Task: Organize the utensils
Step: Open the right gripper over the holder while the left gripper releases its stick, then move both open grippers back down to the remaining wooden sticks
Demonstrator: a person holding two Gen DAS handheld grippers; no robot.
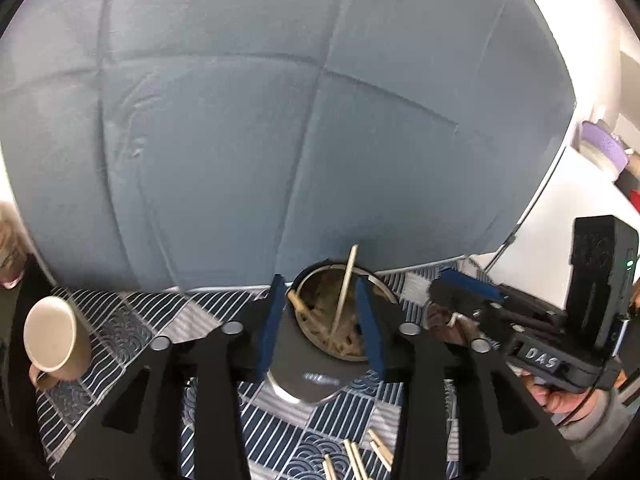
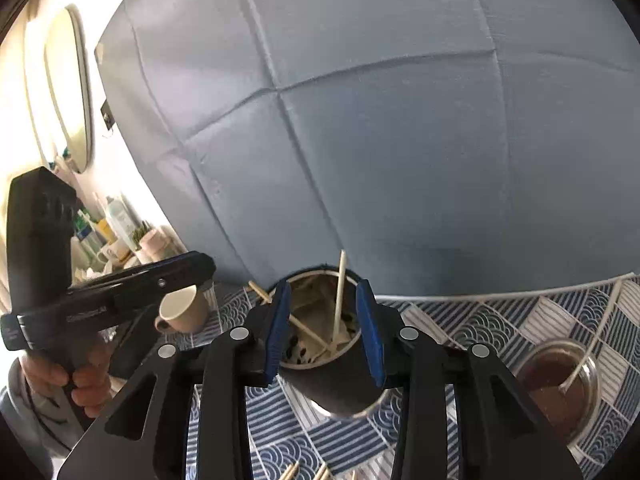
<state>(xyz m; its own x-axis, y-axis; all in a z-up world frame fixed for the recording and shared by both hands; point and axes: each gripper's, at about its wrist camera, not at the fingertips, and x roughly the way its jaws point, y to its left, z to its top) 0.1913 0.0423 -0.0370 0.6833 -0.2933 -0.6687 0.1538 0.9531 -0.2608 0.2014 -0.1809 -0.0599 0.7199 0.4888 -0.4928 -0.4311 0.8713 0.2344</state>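
Note:
A dark cylindrical utensil holder (image 1: 308, 372) stands on the patterned tablecloth (image 1: 120, 320) with two wooden chopsticks (image 1: 345, 292) leaning inside it. My left gripper (image 1: 322, 324) is open, its blue pads on either side of the holder's rim. My right gripper (image 2: 324, 328) is also open and straddles the same holder (image 2: 340, 392), where a chopstick (image 2: 340, 292) stands up. More wooden chopsticks (image 1: 360, 460) lie on the cloth in front of the holder, also low in the right wrist view (image 2: 320, 472). Each view shows the other gripper off to the side.
A beige mug (image 1: 54, 340) stands left of the holder, also in the right wrist view (image 2: 182, 312). A glass bowl with a brown filling (image 2: 560, 384) sits at the right. A blue-grey padded headboard (image 1: 280, 120) rises behind the table. Bottles crowd a shelf (image 2: 108, 224).

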